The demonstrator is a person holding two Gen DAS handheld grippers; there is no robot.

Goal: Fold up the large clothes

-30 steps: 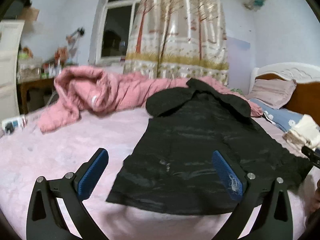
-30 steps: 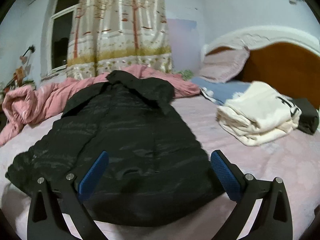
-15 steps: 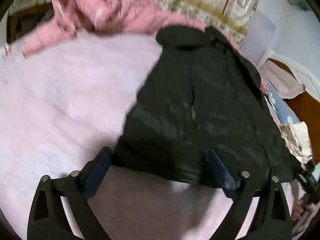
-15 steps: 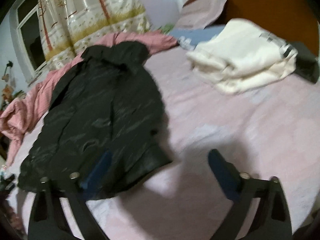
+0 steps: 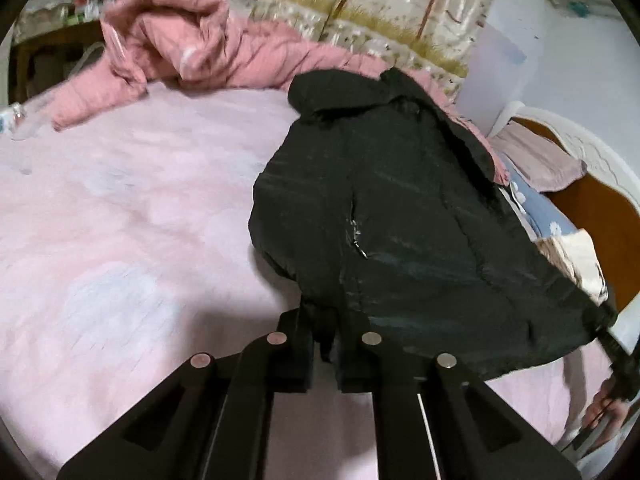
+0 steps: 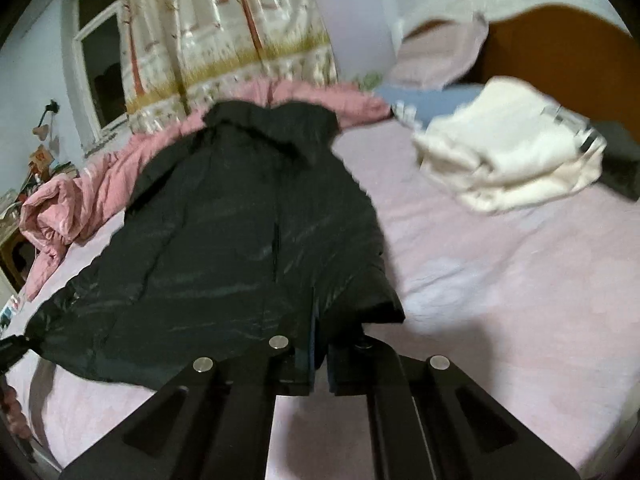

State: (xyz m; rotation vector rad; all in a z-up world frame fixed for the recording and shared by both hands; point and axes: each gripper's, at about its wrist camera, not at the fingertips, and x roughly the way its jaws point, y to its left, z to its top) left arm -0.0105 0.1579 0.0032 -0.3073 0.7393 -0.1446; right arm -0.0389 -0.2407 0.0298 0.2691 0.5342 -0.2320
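The left gripper [image 5: 325, 338] has just been closed and is clenched on the near left corner of the black coat's [image 5: 400, 208] hem. The right gripper [image 6: 318, 354] has also just been closed, and the near right hem corner is pinched by it. The coat is spread flat on the pink bed [image 5: 120, 220], its collar far away. A pink quilt [image 5: 192, 52] is bunched behind it, and folded cream clothes [image 6: 508, 160] are seen near the headboard [image 6: 560, 36].
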